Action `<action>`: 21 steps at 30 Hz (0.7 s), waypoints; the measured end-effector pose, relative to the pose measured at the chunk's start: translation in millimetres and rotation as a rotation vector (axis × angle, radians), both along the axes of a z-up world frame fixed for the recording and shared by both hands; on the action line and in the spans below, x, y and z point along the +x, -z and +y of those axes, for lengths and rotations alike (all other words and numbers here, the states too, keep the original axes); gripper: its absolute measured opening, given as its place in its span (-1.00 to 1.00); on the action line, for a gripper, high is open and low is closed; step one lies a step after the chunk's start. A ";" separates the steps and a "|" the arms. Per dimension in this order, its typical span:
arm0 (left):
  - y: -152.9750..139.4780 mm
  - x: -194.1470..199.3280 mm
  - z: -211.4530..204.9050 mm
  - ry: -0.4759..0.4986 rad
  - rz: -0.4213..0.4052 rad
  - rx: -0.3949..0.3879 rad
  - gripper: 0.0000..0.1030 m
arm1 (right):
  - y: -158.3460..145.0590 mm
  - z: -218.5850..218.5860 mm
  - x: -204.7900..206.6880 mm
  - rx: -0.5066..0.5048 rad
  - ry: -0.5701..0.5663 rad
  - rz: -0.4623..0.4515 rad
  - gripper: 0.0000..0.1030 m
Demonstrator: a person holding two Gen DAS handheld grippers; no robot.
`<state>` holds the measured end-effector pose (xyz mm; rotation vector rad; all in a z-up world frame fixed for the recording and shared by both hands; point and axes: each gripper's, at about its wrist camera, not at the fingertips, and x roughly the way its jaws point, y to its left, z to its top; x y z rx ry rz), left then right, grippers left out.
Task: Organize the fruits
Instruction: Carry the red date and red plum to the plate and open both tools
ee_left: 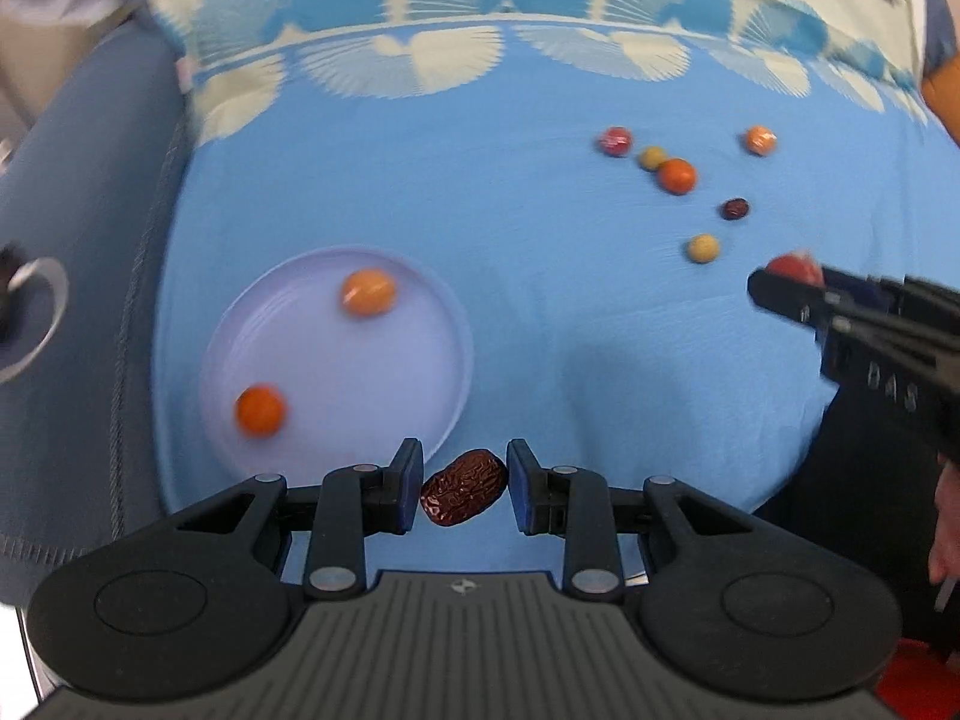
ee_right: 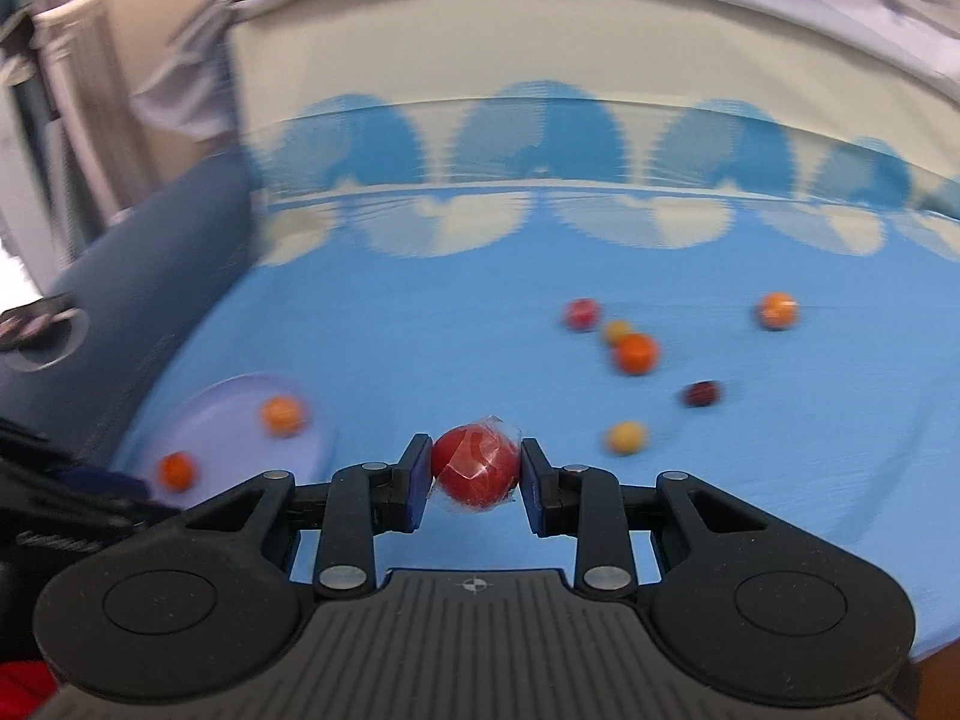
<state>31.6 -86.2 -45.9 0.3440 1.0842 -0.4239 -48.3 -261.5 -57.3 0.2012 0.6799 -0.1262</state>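
Risk sits mostly with the left gripper [ee_left: 462,489]: the wrinkled dark brown dried date [ee_left: 463,487] lies between its blue pads, touching the left pad, but a thin gap seems to remain at the right one, so I cannot tell if the grip is firm. It hangs just beside the near rim of the pale lilac round plate [ee_left: 420,282], not clearly above it; dropped now, it could land on the blue patterned cloth [ee_left: 480,180]. The right gripper [ee_right: 476,474] is closed on a red round fruit in clear wrapping [ee_right: 476,471] (slippery film, I judge), over the middle of the cloth, which may let it squirt out.
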 end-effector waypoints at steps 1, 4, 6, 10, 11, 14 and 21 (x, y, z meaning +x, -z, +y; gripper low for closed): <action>-2.2 -3.3 9.8 -0.015 -0.002 -0.008 -0.35 | -2.6 9.9 -2.0 -0.003 -0.020 -0.001 -0.37; -8.0 -13.5 37.4 -0.052 -0.012 -0.031 -0.35 | -10.1 35.9 -7.4 -0.021 -0.069 -0.004 -0.37; -10.8 -17.8 52.1 -0.072 -0.020 -0.042 -0.35 | -13.8 49.9 -11.3 -0.033 -0.094 -0.003 -0.37; -15.2 -22.8 72.8 -0.109 -0.032 -0.070 -0.35 | -19.1 71.9 -16.7 -0.056 -0.132 0.003 -0.37; -16.0 -23.6 77.4 -0.117 -0.033 -0.077 -0.35 | -20.5 77.9 -18.5 -0.067 -0.143 0.004 -0.37; -18.0 -26.8 89.3 -0.136 -0.038 -0.095 -0.35 | -22.2 90.0 -21.5 -0.089 -0.171 0.007 -0.37; -18.6 -29.6 99.7 -0.155 -0.045 -0.123 -0.35 | -24.9 103.7 -23.1 -0.118 -0.197 0.013 -0.37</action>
